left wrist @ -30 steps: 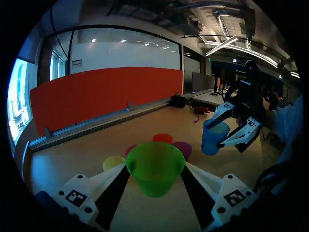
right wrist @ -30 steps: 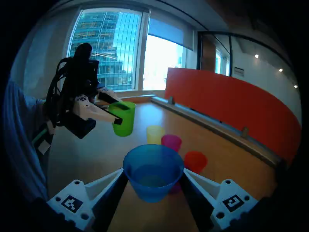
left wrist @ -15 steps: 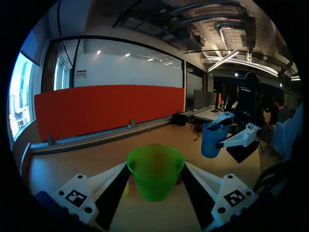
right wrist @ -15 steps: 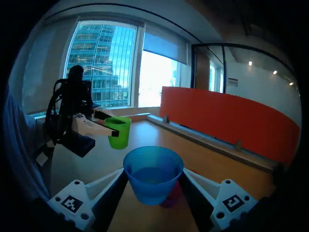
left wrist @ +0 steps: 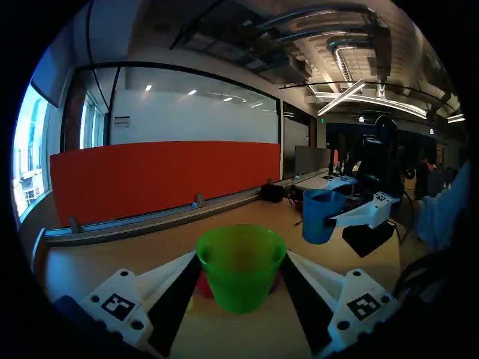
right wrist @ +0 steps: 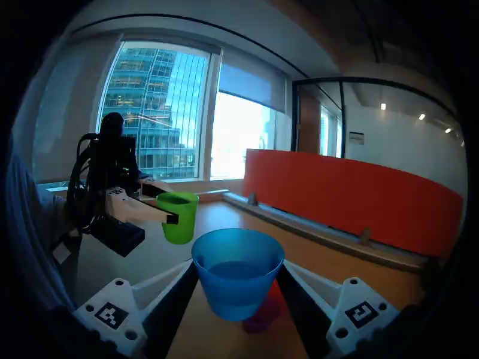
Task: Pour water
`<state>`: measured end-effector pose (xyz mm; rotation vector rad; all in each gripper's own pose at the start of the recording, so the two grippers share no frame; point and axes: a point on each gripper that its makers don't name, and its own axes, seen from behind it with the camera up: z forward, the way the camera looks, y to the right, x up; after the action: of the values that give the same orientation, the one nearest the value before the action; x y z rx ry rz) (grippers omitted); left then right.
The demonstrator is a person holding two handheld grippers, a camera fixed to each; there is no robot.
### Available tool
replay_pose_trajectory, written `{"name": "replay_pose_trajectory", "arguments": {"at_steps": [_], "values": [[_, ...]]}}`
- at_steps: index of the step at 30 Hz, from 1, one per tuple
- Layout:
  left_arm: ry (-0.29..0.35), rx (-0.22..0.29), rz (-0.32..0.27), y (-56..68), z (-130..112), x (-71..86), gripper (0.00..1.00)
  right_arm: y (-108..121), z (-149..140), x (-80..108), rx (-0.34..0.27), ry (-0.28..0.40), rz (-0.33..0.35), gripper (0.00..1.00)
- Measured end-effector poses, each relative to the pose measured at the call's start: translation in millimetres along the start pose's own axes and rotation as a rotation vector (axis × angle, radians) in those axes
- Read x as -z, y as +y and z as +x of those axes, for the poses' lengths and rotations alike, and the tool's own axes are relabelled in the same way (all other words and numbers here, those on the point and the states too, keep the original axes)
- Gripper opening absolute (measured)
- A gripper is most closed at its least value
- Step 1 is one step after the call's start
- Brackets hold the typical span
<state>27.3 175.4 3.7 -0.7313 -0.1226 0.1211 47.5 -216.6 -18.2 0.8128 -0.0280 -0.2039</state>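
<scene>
I clamp the green cup (left wrist: 240,281) between my left gripper (left wrist: 239,258) jaws and the half-full blue cup (right wrist: 237,296) between my right gripper (right wrist: 238,268) jaws, poised to pour; next, I reckon, blue goes over green and tips.

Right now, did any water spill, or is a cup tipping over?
Nothing stands out. The blue cup is held upright with its water level inside. The green cup is upright too, and no puddle shows on the table.
</scene>
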Motion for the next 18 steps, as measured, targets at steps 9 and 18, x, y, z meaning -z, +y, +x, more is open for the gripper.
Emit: {"name": "replay_pose_trajectory", "arguments": {"at_steps": [9, 18], "values": [[0.036, -0.021, -0.018, 12.1, 11, -1.0, 0.87, 5, 13, -1.1, -0.014, 0.037, -0.004, 0.89], [0.055, -0.04, -0.035, 24.0, 18, -2.4, 0.87, 9, 24, -0.2, 0.001, 0.048, -0.002, 0.89]]}}
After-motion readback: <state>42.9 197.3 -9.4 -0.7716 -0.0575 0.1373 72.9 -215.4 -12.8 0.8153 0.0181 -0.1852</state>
